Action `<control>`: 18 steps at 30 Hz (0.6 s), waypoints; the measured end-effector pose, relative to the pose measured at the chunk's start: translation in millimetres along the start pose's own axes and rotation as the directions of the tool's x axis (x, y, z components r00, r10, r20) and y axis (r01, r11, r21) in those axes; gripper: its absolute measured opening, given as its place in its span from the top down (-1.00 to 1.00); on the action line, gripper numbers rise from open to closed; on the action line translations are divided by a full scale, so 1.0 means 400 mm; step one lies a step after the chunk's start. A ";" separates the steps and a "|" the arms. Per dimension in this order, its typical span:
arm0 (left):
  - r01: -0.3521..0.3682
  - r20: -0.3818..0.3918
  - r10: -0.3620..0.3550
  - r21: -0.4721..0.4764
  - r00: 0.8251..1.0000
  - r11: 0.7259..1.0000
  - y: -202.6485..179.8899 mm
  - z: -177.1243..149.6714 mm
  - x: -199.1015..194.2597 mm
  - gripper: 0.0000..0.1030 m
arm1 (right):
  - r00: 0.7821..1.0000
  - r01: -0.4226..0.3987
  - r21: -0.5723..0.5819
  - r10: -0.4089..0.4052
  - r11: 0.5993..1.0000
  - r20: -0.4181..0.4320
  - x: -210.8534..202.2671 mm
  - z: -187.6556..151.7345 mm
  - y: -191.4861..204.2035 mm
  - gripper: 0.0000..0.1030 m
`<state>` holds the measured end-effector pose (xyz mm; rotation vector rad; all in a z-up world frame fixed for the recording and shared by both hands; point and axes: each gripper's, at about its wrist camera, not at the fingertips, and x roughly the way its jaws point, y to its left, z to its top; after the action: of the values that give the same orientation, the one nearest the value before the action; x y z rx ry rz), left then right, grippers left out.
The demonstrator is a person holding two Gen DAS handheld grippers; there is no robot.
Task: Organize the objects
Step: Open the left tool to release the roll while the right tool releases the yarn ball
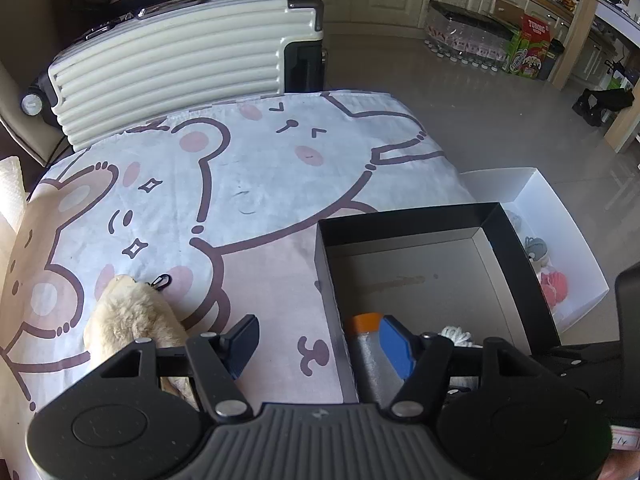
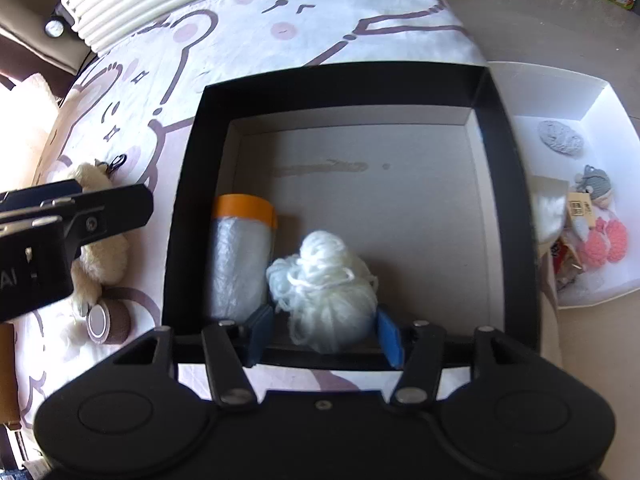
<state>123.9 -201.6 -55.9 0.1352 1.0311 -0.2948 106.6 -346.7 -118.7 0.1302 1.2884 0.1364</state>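
A black box [image 2: 188,208] sits on the cartoon-print cloth; it also shows in the left wrist view [image 1: 404,218]. Inside lie a bubble-wrap roll with an orange end [image 2: 240,256] and a white yarn ball [image 2: 324,284]. My right gripper [image 2: 324,334] is open, its blue pads either side of the yarn ball at the box's near wall. My left gripper [image 1: 320,344] is open above the cloth, next to a cream plush toy with a clip [image 1: 136,316]. The plush toy also shows in the right wrist view [image 2: 102,248], partly behind the left gripper.
A white open box [image 2: 592,92] at the right holds grey and pink crocheted toys [image 2: 600,232]. A cream ribbed suitcase [image 1: 180,68] stands behind the table. A small brown tape roll [image 2: 108,320] lies near the plush toy. Bottles and cartons stand on the floor far right.
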 end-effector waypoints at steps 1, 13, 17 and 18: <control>0.001 -0.001 -0.001 0.002 1.000 1.000 -0.002 0.000 -0.001 -0.33 | 1.000 -0.002 0.006 0.002 1.000 0.005 -0.006 -0.001 -0.004 -0.14; -0.012 0.012 0.012 0.011 1.000 1.000 -0.003 -0.002 -0.016 -0.35 | 0.983 0.010 0.150 -0.037 0.989 0.179 -0.099 0.018 -0.067 0.37; -0.019 0.007 0.019 0.011 1.000 1.000 0.005 -0.003 -0.015 -0.35 | 0.987 0.103 0.142 -0.119 0.985 0.111 -0.046 0.019 -0.070 0.59; -0.021 0.006 0.021 0.011 1.000 1.000 0.006 -0.003 -0.014 -0.35 | 0.989 0.105 0.130 -0.116 0.986 0.087 -0.028 0.015 -0.070 0.61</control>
<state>120.9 -198.1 -51.9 0.1547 1.0223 -0.2818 110.1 -376.3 -111.3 0.1704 1.2069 -0.0459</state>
